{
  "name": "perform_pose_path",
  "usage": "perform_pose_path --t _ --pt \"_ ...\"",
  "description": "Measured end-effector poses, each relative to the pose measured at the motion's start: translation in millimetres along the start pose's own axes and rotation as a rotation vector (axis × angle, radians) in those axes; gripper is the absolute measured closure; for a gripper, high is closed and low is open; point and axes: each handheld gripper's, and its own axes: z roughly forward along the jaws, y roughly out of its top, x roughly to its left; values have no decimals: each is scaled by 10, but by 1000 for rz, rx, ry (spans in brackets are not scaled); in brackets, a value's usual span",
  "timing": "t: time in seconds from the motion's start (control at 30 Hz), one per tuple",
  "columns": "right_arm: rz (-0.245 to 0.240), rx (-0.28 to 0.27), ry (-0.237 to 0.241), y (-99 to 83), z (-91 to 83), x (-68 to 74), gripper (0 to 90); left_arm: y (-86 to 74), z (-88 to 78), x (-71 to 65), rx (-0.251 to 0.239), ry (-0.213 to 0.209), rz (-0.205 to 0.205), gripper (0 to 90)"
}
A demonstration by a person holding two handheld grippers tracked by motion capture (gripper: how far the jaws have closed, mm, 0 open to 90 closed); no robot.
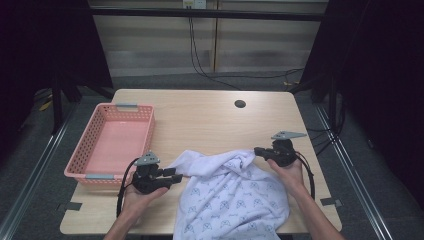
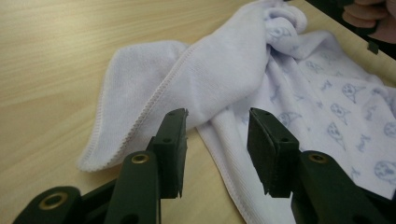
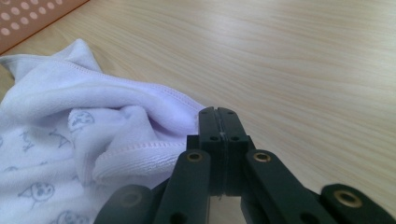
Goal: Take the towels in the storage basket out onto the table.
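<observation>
A white towel [image 1: 235, 195] printed with small blue figures lies crumpled on the near half of the wooden table [image 1: 210, 117] and hangs over its front edge. My left gripper [image 1: 176, 175] is at the towel's left corner. In the left gripper view its jaws [image 2: 217, 140] stand open just short of the folded hem [image 2: 224, 70], with nothing pressed between them. My right gripper [image 1: 256, 150] is at the towel's far right corner. In the right gripper view its jaws [image 3: 217, 112] are shut, and the bunched cloth [image 3: 70, 126] gathers into their tips.
A pink plastic basket [image 1: 82, 140] with nothing in it stands at the table's left edge, close to my left hand. A round cable hole [image 1: 240, 104] sits near the far edge. Bare wood stretches beyond the towel.
</observation>
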Motion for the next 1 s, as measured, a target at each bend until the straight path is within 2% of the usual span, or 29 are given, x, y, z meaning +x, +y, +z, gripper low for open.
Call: perform_pose_path --t 0.03,0.17,0.2,0.23,0.3,0.33,0.37,0.43,0.5,0.53,0.6,0.67,0.73,0.77,0.83,0.87,0.93,0.97,1.0 --pt "-4 1 -5 -7 -38 -14 900 21 16 13 -1 6 8 570" --pt "6 -10 -20 -37 -162 -107 900 102 82 103 -25 15 -21 538" --pt "7 -10 -17 -50 -175 -130 900 127 107 123 -33 -2 -49 528" --pt "6 -11 -19 -64 -186 -143 900 161 126 133 -43 -30 -58 506" --pt "18 -12 -8 -87 -198 -156 900 242 174 109 -49 -7 -31 504" --pt "11 -14 -8 -89 -201 -152 900 277 203 109 -56 -16 -24 500" --pt "9 -16 -5 -86 -202 -145 900 307 234 118 -49 0 -19 499" --pt "4 -14 0 -78 -211 -129 900 322 290 166 -57 -3 -31 494" --pt "4 -16 2 -83 -230 -134 900 299 324 198 -25 21 -28 483" --pt "1 -14 4 -88 -245 -143 900 283 328 208 -9 35 -14 481" --pt "4 -18 -3 -102 -270 -170 900 242 327 222 2 32 -18 473" --pt "4 -16 -4 -124 -276 -188 900 204 338 201 33 54 0 476" --pt "10 -15 0 -150 -269 -198 900 158 355 201 38 81 2 484" --pt "3 -14 0 -156 -266 -197 900 145 368 226 61 73 0 486" --pt "6 -14 2 -158 -274 -196 900 119 394 248 72 91 1 493" --pt "5 -17 1 -158 -278 -199 900 115 407 234 73 72 -1 499" --pt "12 -21 0 -163 -285 -212 900 104 444 218 102 97 9 587" --pt "12 -20 1 -164 -285 -219 900 88 476 219 119 69 5 648" --pt "12 -18 1 -165 -284 -222 900 68 502 208 128 60 18 729"
